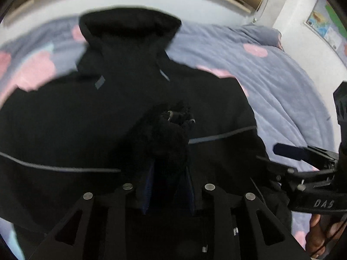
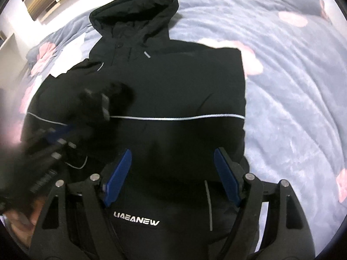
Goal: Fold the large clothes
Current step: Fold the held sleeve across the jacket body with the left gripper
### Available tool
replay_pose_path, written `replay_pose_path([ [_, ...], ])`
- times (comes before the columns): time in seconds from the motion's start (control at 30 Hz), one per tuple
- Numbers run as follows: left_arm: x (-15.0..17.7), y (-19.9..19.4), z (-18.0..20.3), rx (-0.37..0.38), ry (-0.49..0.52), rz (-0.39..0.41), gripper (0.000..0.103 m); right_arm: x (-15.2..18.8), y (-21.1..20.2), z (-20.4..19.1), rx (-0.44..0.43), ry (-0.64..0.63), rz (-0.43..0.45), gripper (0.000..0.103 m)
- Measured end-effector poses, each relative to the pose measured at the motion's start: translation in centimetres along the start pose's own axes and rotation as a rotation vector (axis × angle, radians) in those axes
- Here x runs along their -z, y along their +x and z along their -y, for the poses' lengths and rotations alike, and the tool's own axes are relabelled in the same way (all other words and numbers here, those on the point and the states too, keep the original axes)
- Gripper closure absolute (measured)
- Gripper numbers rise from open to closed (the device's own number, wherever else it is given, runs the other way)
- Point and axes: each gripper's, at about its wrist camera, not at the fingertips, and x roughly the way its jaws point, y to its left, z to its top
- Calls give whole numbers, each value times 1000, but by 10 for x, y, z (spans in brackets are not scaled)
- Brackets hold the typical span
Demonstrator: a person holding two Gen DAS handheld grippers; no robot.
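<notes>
Hooded jacket (image 2: 173, 82) spread on the bed (image 2: 292, 86), hood toward the top of the frame, hem at the bottom. Right gripper (image 2: 172, 173) above the jacket's lower middle; left gripper (image 2: 86, 121) at centre left, over the jacket, with a bunch of jacket fabric (image 1: 167, 138) between its jaws.

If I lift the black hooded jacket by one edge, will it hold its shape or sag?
The black hooded jacket will probably sag: the bunched part in the left gripper droops in a soft clump. It looks padded, so likely bulky and rather heavy. On the soft fleece blanket it would probably drag and wrinkle, not slide. The right gripper is open above it.
</notes>
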Motion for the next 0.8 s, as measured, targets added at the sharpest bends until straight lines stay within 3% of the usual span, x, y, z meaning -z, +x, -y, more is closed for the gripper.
replay_pose_path([
  [0.1,7,-11,-3,77,-27,-11,70,-6,-2,-2,-53,8,2,26],
  [0.2,12,-39,-16,197,-79,15,54,-14,-3,-13,-92,6,13,26],
  [0.27,12,-55,-22,209,-100,31,51,-20,0,-25,-119,0,16,26],
  [0.47,28,-112,-69,88,-163,92,51,-20,29,-50,-206,6,-32,24],
  [0.6,38,-134,-97,-28,-209,129,51,-21,59,-43,-262,146,-73,29],
  [0.63,40,-140,-104,-79,-213,140,51,-21,70,-41,-279,194,-97,32],
  [0.67,40,-145,-111,-110,-222,148,51,-21,75,-40,-301,213,-117,42],
  [0.73,38,-151,-127,-139,-250,160,51,-19,78,-44,-295,209,-126,48],
  [0.8,33,-155,-139,-164,-272,178,51,-21,66,-48,-288,169,-95,70],
])
